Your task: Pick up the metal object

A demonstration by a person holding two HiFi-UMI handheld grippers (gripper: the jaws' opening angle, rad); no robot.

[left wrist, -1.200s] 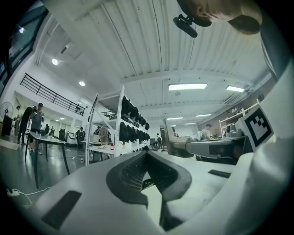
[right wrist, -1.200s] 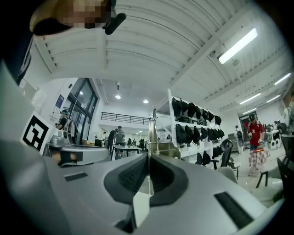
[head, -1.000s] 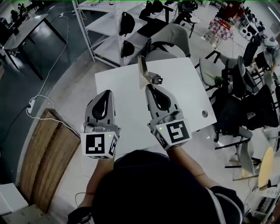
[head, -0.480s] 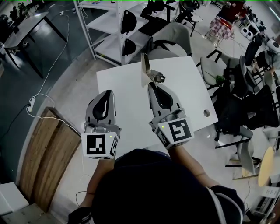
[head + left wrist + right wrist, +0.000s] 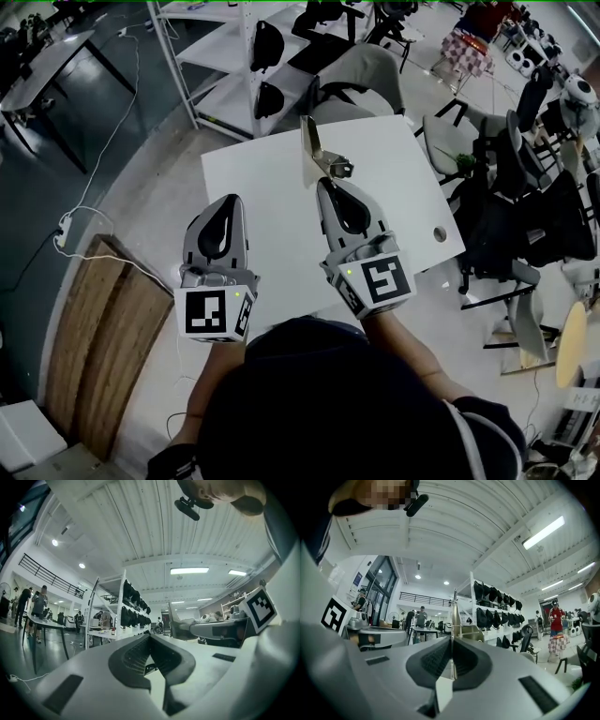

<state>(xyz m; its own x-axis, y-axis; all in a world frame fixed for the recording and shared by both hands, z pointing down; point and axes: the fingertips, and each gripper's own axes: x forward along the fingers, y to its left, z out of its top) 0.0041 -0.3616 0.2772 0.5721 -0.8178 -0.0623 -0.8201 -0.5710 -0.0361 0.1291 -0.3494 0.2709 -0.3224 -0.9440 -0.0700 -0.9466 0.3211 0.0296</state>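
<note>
The metal object (image 5: 316, 150) is a thin flat plate with a small bracket on one side. My right gripper (image 5: 326, 184) is shut on its near end and holds it over the white table (image 5: 403, 202). In the right gripper view the metal object (image 5: 454, 613) stands edge-on, clamped between the dark pads and sticking out past the right gripper (image 5: 451, 641). My left gripper (image 5: 229, 201) hovers at the table's left edge, shut with nothing in it. In the left gripper view the left gripper (image 5: 150, 638) shows its pads meeting.
The table has a round cable hole (image 5: 440, 234) near its right edge. A white shelving rack (image 5: 230, 56) with dark bags and a grey chair (image 5: 366, 75) stand behind the table. Black office chairs (image 5: 525, 216) crowd the right. A wooden board (image 5: 94, 347) lies on the floor at left.
The right gripper and the metal object have shifted slightly to the right and up in the picture. The left gripper has stayed where it was.
</note>
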